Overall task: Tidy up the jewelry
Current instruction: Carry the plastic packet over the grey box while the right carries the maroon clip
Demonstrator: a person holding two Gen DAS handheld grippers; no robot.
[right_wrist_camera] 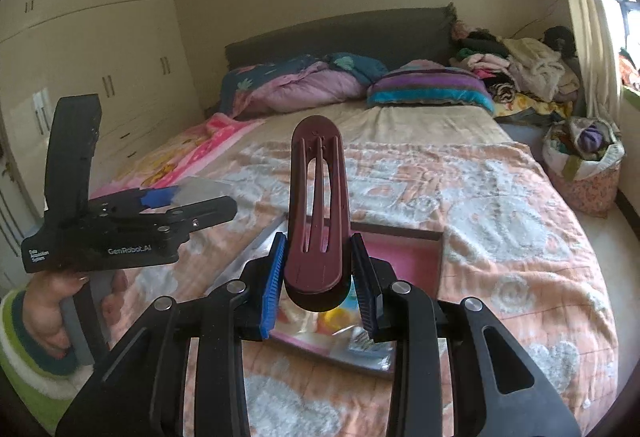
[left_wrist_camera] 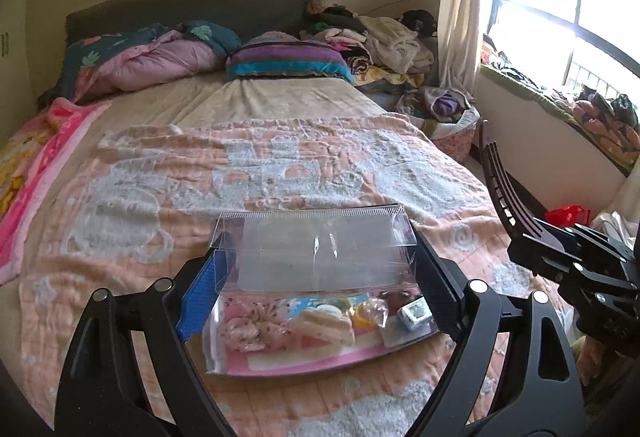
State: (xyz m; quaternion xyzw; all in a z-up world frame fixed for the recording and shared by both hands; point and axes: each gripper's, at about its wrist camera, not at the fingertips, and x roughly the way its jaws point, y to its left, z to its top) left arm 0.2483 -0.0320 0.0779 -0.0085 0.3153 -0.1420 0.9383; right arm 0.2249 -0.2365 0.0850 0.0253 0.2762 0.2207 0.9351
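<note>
A clear plastic lid (left_wrist_camera: 320, 249) hangs above the bed, and my left gripper (left_wrist_camera: 316, 261) is shut on it, one pad on each end. Below it lies the open pink-lined box (left_wrist_camera: 280, 363) holding scrunchies (left_wrist_camera: 248, 329), small hair accessories and a little white-blue item (left_wrist_camera: 416, 313). My right gripper (right_wrist_camera: 320, 277) is shut on a long maroon hair clip (right_wrist_camera: 318, 197) that stands upright between its blue pads, over the box (right_wrist_camera: 404, 257). The clip (left_wrist_camera: 500, 181) and right gripper (left_wrist_camera: 560, 257) show at the right edge of the left wrist view. In the right wrist view the left gripper (right_wrist_camera: 176, 205) is at the left, carrying the lid (right_wrist_camera: 204, 187).
A peach and white blanket (left_wrist_camera: 160, 205) covers the bed. Pillows (left_wrist_camera: 288, 59) and a heap of clothes (left_wrist_camera: 384, 41) lie at the headboard. A full fabric basket (right_wrist_camera: 584, 165) stands beside the bed on the right, a wardrobe (right_wrist_camera: 100, 49) on the left. A hand (right_wrist_camera: 52, 313) grips the left handle.
</note>
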